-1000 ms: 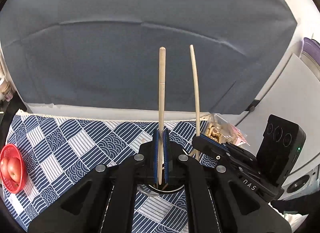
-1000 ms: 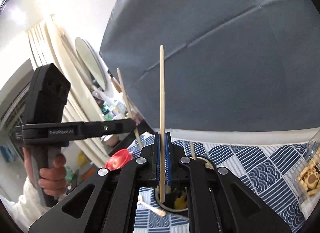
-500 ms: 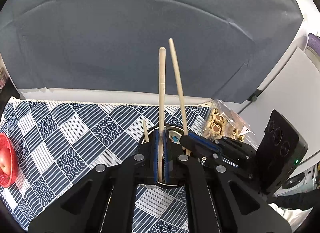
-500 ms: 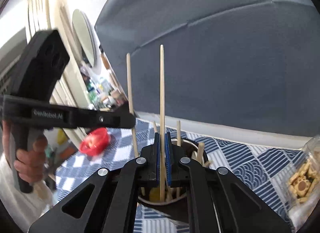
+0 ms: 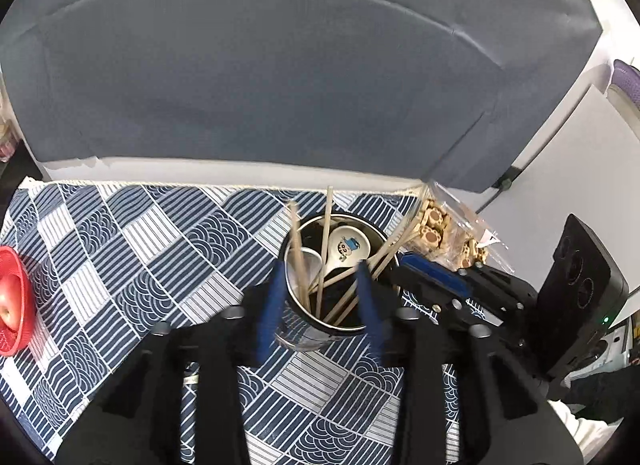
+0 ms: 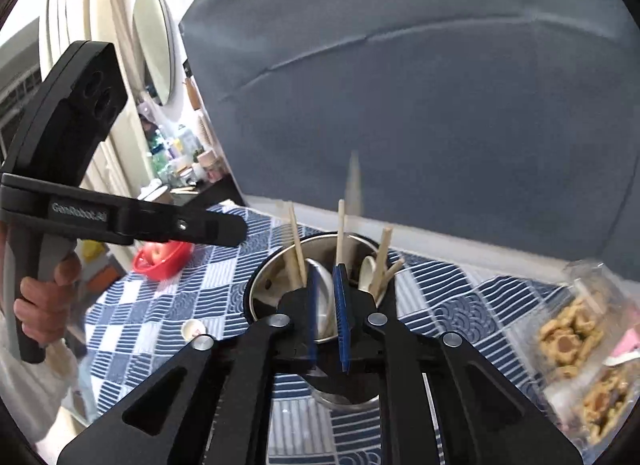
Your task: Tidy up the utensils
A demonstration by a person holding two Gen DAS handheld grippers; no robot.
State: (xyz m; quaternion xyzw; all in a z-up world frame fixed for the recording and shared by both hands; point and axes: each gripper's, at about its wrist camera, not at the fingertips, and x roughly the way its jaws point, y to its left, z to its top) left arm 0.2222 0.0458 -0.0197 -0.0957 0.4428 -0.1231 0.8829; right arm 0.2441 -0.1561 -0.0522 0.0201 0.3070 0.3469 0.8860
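Note:
A steel cup (image 5: 304,329) stands on the patterned cloth, holding several wooden chopsticks (image 5: 298,249) and a white cartoon spoon (image 5: 348,245). My left gripper (image 5: 320,289) hangs just over the cup's mouth. Its jaws are opening, and the blue pads press on nothing. My right gripper (image 6: 327,269) sits over the same cup (image 6: 260,277), its jaws opening a little with nothing gripped. One chopstick (image 6: 340,229) stands in the cup just beyond its pads, and a blurred stick (image 6: 354,181) shows above. Each view catches the other gripper, the right gripper (image 5: 432,281) and the left gripper (image 6: 180,225).
A red basket with an apple (image 5: 12,297) (image 6: 164,257) sits at the cloth's left end. A clear bag of biscuits (image 5: 448,233) (image 6: 576,345) lies right of the cup. A small white disc (image 6: 194,330) rests on the cloth. A grey backdrop rises behind.
Both grippers were shut, each holding a chopstick upright above the cup. Both have let go, the chopsticks have dropped into the cup, and both views have tipped down toward it.

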